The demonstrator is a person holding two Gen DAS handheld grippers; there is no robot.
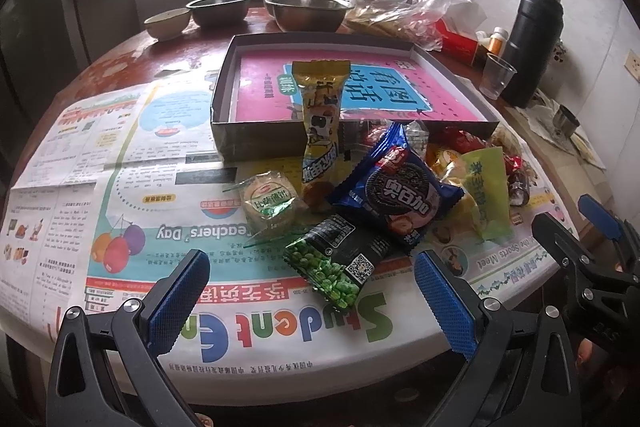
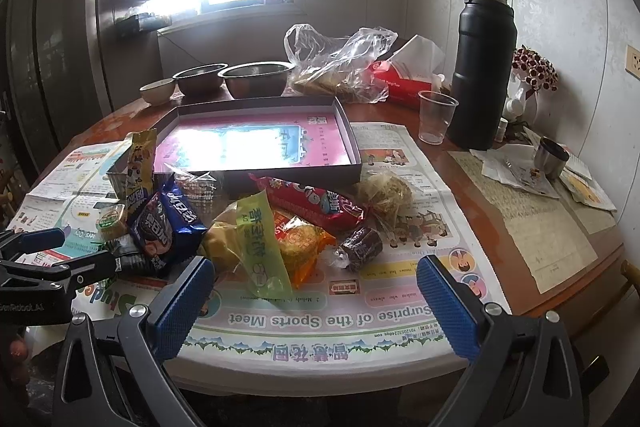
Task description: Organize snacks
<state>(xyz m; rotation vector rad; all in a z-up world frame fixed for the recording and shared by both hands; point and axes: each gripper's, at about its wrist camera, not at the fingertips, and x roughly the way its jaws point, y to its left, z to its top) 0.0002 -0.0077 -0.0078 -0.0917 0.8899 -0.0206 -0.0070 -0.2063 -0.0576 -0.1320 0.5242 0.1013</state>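
Through the left wrist view my left gripper (image 1: 312, 301) stands wide and empty over the newspaper-covered tabletop (image 1: 120, 187). The shallow grey cardboard box (image 1: 256, 143) holds only a pink printed sheet, with a tall yellow snack packet (image 1: 320, 119) leaning on its front wall. Before it I see a blue cookie packet (image 1: 404, 187), a black green-pea packet (image 1: 340, 263) and a round clear-wrapped cake (image 1: 270, 203).

Through the right wrist view my right gripper (image 2: 312, 301) is likewise wide, holding nothing. The snack pile (image 2: 280, 227) lies just before the box; two steel bowls (image 2: 256, 77) stand behind.
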